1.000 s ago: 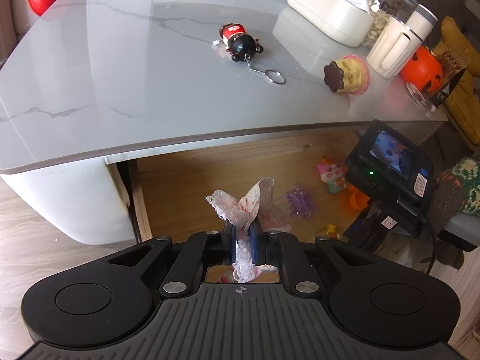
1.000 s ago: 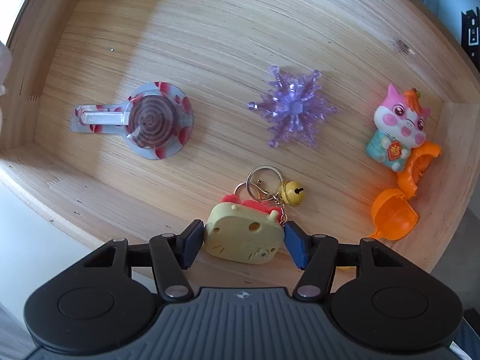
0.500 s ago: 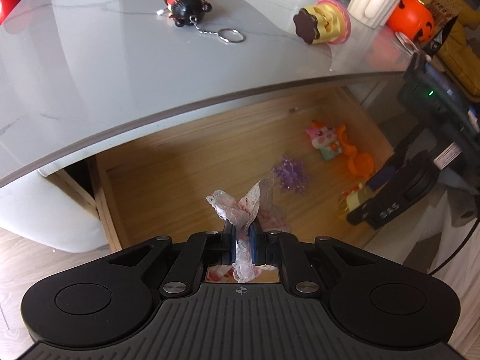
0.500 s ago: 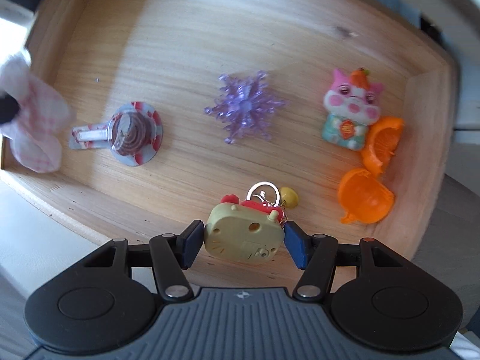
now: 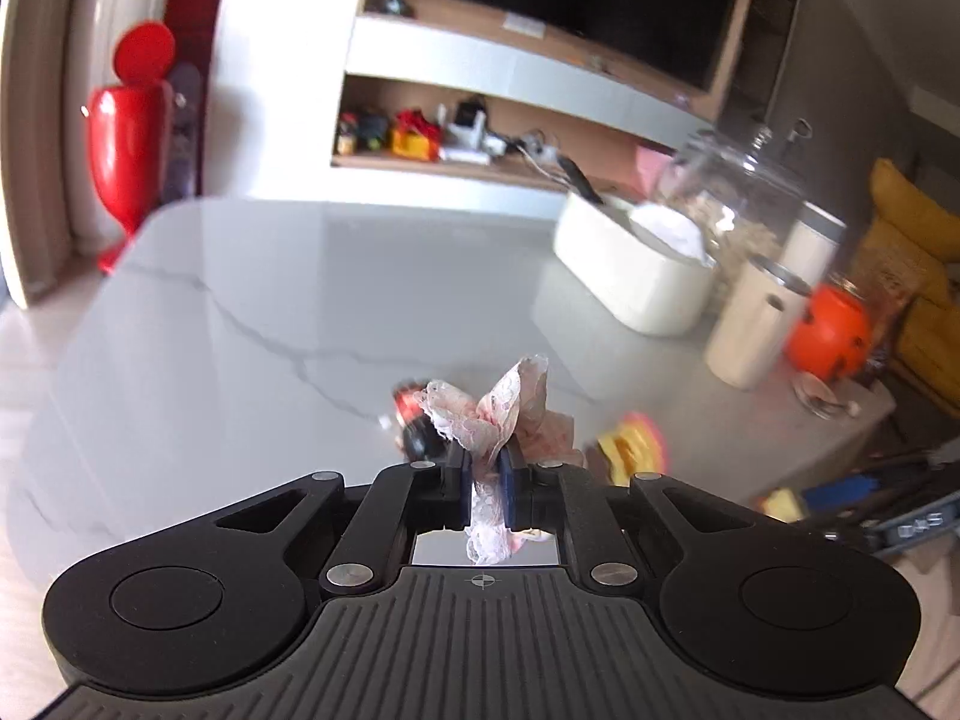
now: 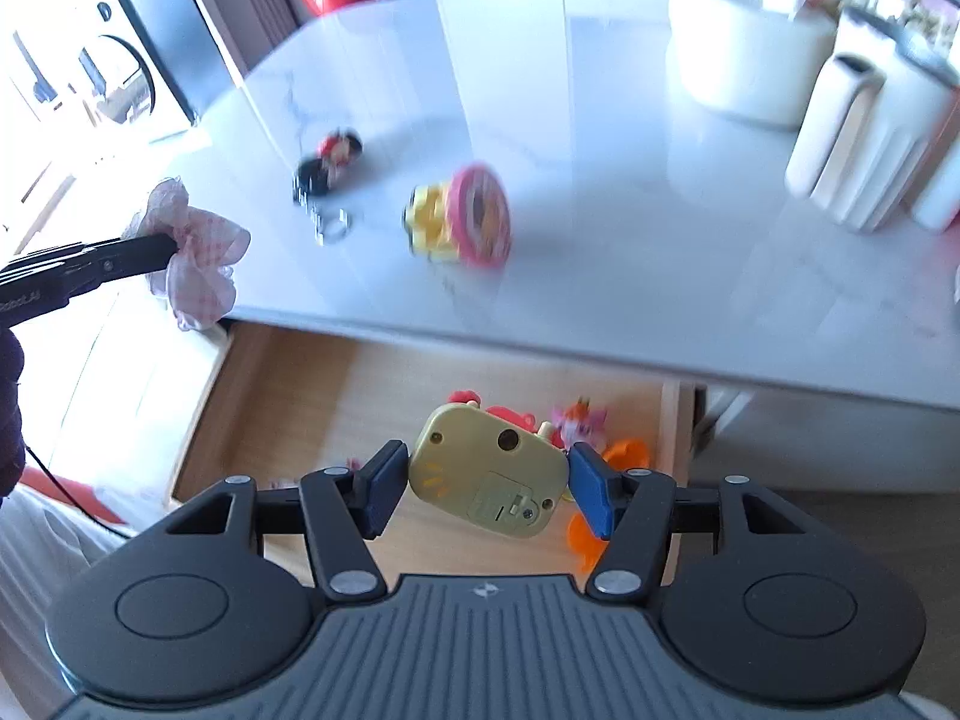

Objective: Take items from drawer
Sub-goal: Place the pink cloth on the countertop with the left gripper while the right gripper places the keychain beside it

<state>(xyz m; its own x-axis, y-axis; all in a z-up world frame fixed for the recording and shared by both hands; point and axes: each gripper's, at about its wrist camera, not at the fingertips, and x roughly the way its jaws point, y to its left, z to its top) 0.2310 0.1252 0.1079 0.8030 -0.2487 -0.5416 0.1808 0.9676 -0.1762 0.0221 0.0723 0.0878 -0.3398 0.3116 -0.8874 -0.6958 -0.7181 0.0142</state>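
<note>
My left gripper (image 5: pixel 485 483) is shut on a pink-and-white lace bow (image 5: pixel 504 408), held above the grey marble tabletop (image 5: pixel 252 324). From the right wrist view the same lace bow (image 6: pixel 192 258) hangs at the table's left edge. My right gripper (image 6: pixel 486 489) is shut on a yellow toy keychain (image 6: pixel 489 474), tilted, raised above the open wooden drawer (image 6: pixel 312 396). In the drawer lie a pink cat figure (image 6: pixel 579 420) and orange capsule halves (image 6: pixel 627 456). On the table rest a black-and-red doll keychain (image 6: pixel 330 165) and a yellow-and-pink cake toy (image 6: pixel 462 216).
At the table's back right stand a white box (image 5: pixel 630 276), a glass jar (image 5: pixel 738 204), a white ribbed canister (image 5: pixel 756 324) and an orange pumpkin pot (image 5: pixel 828 330). A red vase (image 5: pixel 129 138) stands beyond the table's far left corner. The image is motion-blurred.
Both grippers have risen out of the drawer to table height, each still holding its item. The yellow keychain has tilted in the right gripper's grip.
</note>
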